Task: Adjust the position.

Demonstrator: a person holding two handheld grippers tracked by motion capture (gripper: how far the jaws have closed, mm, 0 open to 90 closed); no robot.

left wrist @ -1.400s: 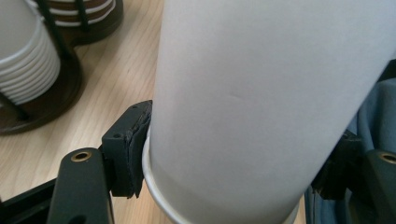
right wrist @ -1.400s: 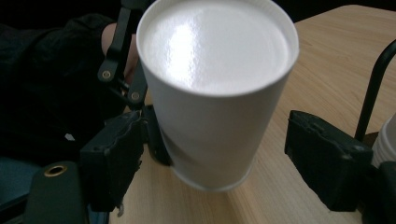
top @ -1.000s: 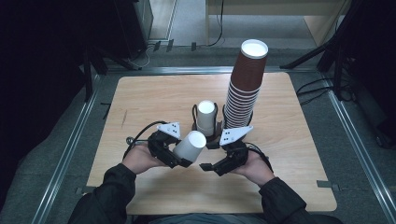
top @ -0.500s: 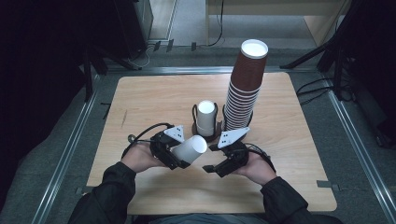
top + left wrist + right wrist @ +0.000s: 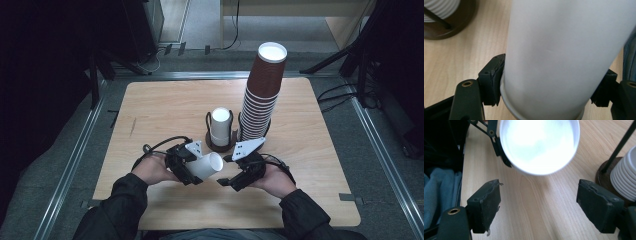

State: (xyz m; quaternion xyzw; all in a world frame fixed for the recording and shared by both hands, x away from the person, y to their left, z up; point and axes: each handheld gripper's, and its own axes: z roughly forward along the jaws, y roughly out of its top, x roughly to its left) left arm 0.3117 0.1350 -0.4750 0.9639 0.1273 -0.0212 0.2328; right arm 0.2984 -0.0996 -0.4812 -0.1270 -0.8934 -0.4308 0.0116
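Observation:
A white paper cup point(image 5: 206, 166) lies tilted on its side above the table, with my left gripper point(image 5: 192, 170) shut on it. In the left gripper view both black jaws press the white cup point(image 5: 554, 57) near its lower rim, my left gripper point(image 5: 546, 92) tight around it. My right gripper point(image 5: 226, 180) is open just to the cup's right, apart from it. In the right gripper view the cup's round end point(image 5: 539, 145) faces my right gripper point(image 5: 539, 205), whose pads point(image 5: 485, 205) stand wide with bare wood between them.
A dark wire holder point(image 5: 220, 145) with a short stack of white cups point(image 5: 220, 125) stands just beyond the grippers. A tall stack of brown cups point(image 5: 262, 95) rises to its right. The wooden table point(image 5: 160, 110) is bare at the left and back.
The left gripper has tipped the white cup over from more upright and drawn it slightly toward the person. The right gripper has shifted a little nearer, jaws still open.

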